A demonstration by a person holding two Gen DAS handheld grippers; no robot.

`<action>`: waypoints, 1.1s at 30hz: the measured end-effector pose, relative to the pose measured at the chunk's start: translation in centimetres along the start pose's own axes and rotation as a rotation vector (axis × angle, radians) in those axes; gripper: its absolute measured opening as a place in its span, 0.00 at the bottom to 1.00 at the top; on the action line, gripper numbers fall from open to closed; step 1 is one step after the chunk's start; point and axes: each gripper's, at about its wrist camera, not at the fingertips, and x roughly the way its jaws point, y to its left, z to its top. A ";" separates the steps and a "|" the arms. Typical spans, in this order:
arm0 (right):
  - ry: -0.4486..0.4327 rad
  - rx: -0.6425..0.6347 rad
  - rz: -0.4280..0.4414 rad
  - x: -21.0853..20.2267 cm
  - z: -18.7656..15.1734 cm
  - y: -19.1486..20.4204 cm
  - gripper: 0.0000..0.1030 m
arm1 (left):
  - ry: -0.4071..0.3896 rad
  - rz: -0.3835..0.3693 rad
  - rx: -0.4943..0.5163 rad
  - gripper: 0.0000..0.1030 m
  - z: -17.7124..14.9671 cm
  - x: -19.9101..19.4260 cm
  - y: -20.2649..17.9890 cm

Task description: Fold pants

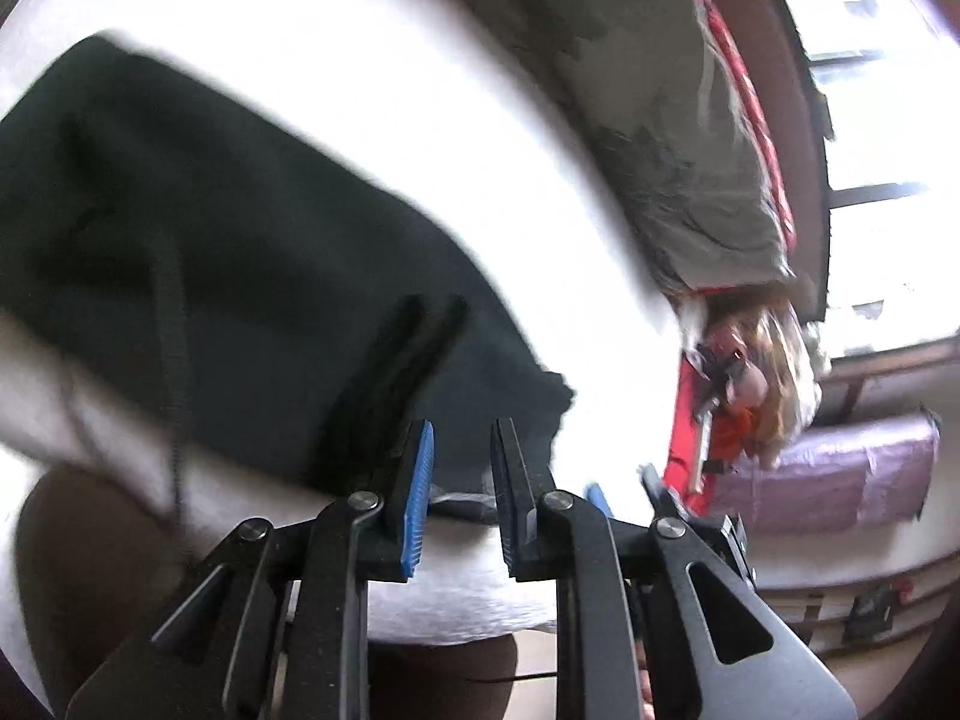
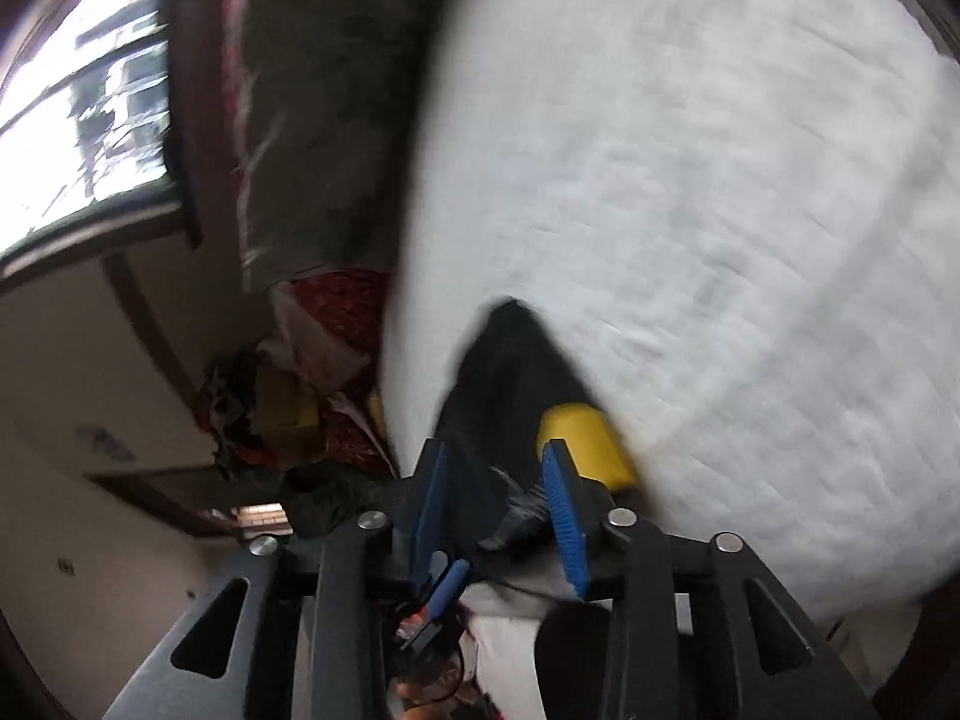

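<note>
Lying across a white bed cover (image 1: pixel 372 120), the dark pants (image 1: pixel 228 252) were spread flat in the left wrist view, one corner reaching toward the near edge of the bed.

Left gripper (image 1: pixel 459 492): fingers set a narrow gap apart with nothing between them, hovering over the near edge of the dark cloth. A blue ribbed pad (image 1: pixel 420 498) faced the gap.

Right gripper (image 2: pixel 501 498): fingers parted a little, dark cloth of the pants (image 2: pixel 504 372) lying in the gap and running forward to a point on the white cover (image 2: pixel 720 210). Whether the pads pinched it could not be told; the view was blurred.

Yellow object (image 2: pixel 591 441): just beside the right finger, touching the dark cloth.

Grey-green patterned bedding (image 1: pixel 648 120): along the far side of the bed, red fabric (image 1: pixel 750 90) at its edge. Window (image 2: pixel 78 90): beyond it.
</note>
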 end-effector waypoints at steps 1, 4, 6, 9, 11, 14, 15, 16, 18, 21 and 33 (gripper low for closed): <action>0.013 -0.022 0.012 0.9 0.3 0.8 0.38 | 0.005 -0.002 0.011 0.19 0.3 0.4 -0.4; 0.043 -0.067 0.019 4.8 1.0 2.7 0.38 | 0.033 0.026 0.053 0.19 1.4 3.0 -1.4; 0.031 -0.091 0.011 6.4 1.4 2.9 0.38 | 0.064 0.084 0.051 0.19 1.9 5.3 -0.7; 0.006 -0.135 -0.094 8.2 2.1 2.1 0.32 | 0.081 0.067 0.001 0.15 2.0 7.3 1.5; 0.013 -0.132 -0.126 9.1 2.5 0.7 0.17 | 0.091 0.019 -0.038 0.13 2.3 7.0 2.2; 0.032 -0.154 -0.114 9.1 2.5 1.0 0.23 | 0.092 0.000 -0.029 0.13 2.1 5.3 1.6; 0.043 -0.167 -0.103 8.7 2.3 1.6 0.25 | 0.075 -0.004 0.001 0.16 1.7 4.3 1.2; 0.054 -0.189 -0.087 8.2 2.1 2.2 0.25 | 0.063 -0.012 0.026 0.22 1.3 3.4 1.2; 0.080 -0.245 -0.061 7.5 1.2 3.3 0.26 | 0.061 0.000 0.067 0.38 0.0 2.8 0.7; 0.132 -0.281 -0.066 6.8 -0.3 2.9 0.27 | 0.092 0.067 0.110 0.38 -1.1 4.4 1.2; 0.111 -0.470 -0.256 8.7 -3.8 6.8 0.32 | -0.077 0.004 0.039 0.34 1.7 -7.4 4.1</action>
